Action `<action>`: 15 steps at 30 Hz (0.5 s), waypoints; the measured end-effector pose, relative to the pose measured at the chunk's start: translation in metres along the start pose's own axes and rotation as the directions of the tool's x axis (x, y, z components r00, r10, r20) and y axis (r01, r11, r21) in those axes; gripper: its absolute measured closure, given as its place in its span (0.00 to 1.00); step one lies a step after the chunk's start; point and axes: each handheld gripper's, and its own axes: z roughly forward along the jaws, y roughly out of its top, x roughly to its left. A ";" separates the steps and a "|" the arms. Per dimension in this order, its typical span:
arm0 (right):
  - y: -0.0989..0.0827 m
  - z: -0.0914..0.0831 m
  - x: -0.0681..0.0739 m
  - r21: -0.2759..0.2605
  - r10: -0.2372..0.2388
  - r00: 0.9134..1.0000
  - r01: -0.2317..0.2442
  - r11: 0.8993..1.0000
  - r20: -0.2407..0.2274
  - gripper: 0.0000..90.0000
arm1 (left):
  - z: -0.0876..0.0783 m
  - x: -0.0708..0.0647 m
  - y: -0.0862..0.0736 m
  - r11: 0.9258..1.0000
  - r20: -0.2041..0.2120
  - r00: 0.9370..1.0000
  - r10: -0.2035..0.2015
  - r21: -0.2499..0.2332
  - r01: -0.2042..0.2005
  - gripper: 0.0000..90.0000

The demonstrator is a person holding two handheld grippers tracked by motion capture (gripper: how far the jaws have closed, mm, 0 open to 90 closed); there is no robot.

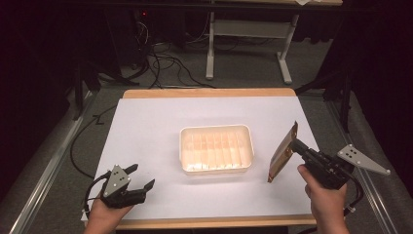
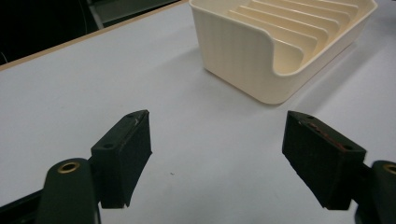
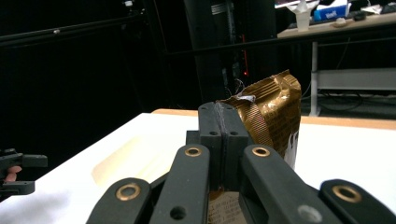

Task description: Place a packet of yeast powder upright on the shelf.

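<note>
This looks like a lab or recording room — dark curtained walls all round, with a lit table point(image 1: 146, 146) covered in a plain white sheet at the centre. Behind it cables point(image 1: 168, 63) sprawl over grey carpet beside the metal legs of a desk point(image 1: 248, 29), and dark equipment with a red light point(image 3: 246, 73) glows — a rigged workspace, not a home.
</note>
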 end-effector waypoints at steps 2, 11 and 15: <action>0.006 0.004 0.005 -0.005 -0.008 1.000 0.008 1.000 -0.009 1.00 | -0.001 0.000 0.000 1.000 -0.001 1.000 0.000 -0.001 0.000 0.27; 0.027 0.010 0.024 -0.032 -0.045 0.998 0.043 0.999 -0.048 1.00 | -0.001 0.000 0.000 1.000 0.000 1.000 0.000 -0.003 0.000 0.27; 0.043 0.013 0.036 -0.051 -0.068 0.995 0.065 0.997 -0.070 1.00 | -0.001 0.001 0.000 1.000 -0.001 1.000 -0.001 -0.004 0.001 0.27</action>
